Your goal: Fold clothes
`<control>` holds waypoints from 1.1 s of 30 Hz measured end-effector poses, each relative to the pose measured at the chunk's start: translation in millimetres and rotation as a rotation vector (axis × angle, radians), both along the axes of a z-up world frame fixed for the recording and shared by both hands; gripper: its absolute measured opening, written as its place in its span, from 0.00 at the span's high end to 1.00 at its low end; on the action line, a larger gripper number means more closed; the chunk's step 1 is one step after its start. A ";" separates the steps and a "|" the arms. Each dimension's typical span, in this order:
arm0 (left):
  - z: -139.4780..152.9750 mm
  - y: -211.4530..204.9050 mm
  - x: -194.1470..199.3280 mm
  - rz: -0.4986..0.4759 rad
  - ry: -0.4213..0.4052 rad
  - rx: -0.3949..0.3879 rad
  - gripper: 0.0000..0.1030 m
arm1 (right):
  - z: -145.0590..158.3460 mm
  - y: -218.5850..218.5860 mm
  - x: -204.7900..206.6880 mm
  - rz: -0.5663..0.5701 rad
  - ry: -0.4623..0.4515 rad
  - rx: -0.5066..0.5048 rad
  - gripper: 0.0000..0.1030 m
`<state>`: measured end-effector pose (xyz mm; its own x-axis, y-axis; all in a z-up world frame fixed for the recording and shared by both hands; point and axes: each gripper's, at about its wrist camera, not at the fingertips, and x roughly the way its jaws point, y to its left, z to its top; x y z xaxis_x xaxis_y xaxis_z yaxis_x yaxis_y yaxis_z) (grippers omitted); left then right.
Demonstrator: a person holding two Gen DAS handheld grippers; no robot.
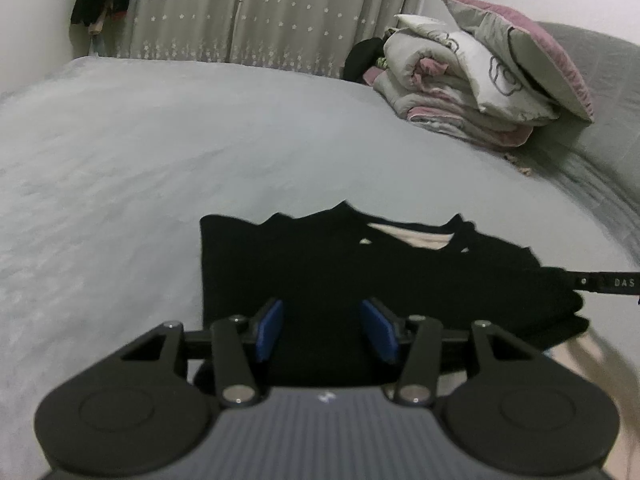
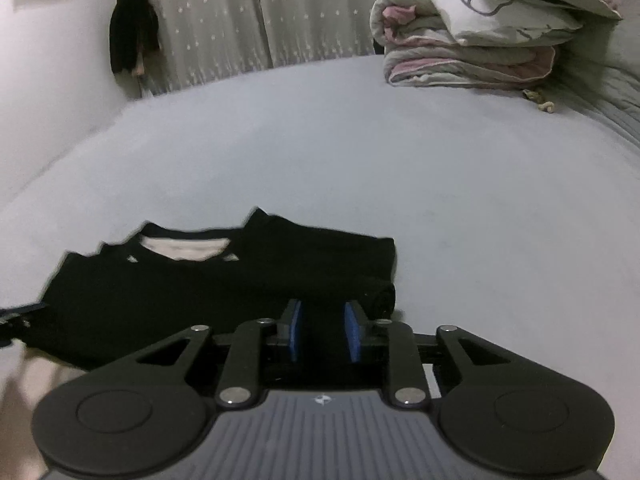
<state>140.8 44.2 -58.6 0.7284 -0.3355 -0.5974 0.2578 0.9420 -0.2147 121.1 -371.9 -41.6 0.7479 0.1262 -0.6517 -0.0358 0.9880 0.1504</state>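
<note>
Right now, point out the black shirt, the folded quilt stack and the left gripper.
black shirt (image 1: 360,272), left wrist view, chest panel.
folded quilt stack (image 2: 460,56), right wrist view, folded side.
left gripper (image 1: 322,326), left wrist view, between fingertips.

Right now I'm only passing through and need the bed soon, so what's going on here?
A person with a handheld gripper in each hand is folding a black garment on the grey bed sheet. It lies fairly flat, neckline facing away. The left gripper and right gripper hover open over its near edge; neither visibly pinches cloth. Folded bedding sits at the far corner.
</note>
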 end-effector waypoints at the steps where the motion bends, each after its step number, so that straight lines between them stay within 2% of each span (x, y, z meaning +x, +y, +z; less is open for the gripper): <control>1: 2.4 -2.5 -5.3 -0.001 -0.012 0.007 0.43 | 2.7 1.8 -4.3 0.002 -0.003 0.007 0.64; 2: 4.9 -4.9 -10.7 -0.003 -0.025 0.014 0.32 | 4.7 5.3 -10.8 0.007 -0.007 0.007 0.62; 5: 12.2 -12.3 -26.7 -0.006 -0.062 0.034 0.11 | 5.4 16.9 -31.4 0.017 -0.012 -0.008 0.51; 7: 16.1 -16.2 -38.1 -0.008 -0.077 0.044 0.01 | 3.9 24.7 -45.1 0.022 -0.013 -0.023 0.42; 10: 15.0 -15.4 -55.9 -0.009 -0.044 0.043 0.00 | -2.7 32.2 -64.5 0.020 -0.004 -0.030 0.32; 14: 5.6 -7.7 -81.5 0.006 0.000 0.045 0.00 | -8.9 36.1 -87.2 0.002 0.005 -0.017 0.24; 19: -11.3 -0.8 -113.6 0.000 0.029 0.106 0.00 | -24.8 34.6 -110.5 0.009 0.014 -0.033 0.15; 21: -19.4 5.0 -127.6 -0.014 0.022 0.124 0.00 | -32.1 33.5 -119.9 0.015 0.016 -0.044 0.09; 23: -27.9 12.9 -140.8 -0.016 0.019 0.138 0.00 | -39.5 32.5 -129.3 0.021 0.018 -0.055 0.07; 26: -30.0 25.5 -156.2 -0.023 -0.004 0.103 0.00 | -45.9 33.2 -141.7 0.065 0.002 -0.095 0.05; 31: -30.8 51.9 -175.6 -0.032 -0.016 0.018 0.00 | -53.6 26.0 -167.5 0.129 -0.063 -0.086 0.03; 33: -32.0 56.0 -184.5 -0.059 -0.029 0.033 0.00 | -54.3 21.8 -176.4 0.148 -0.081 -0.072 0.03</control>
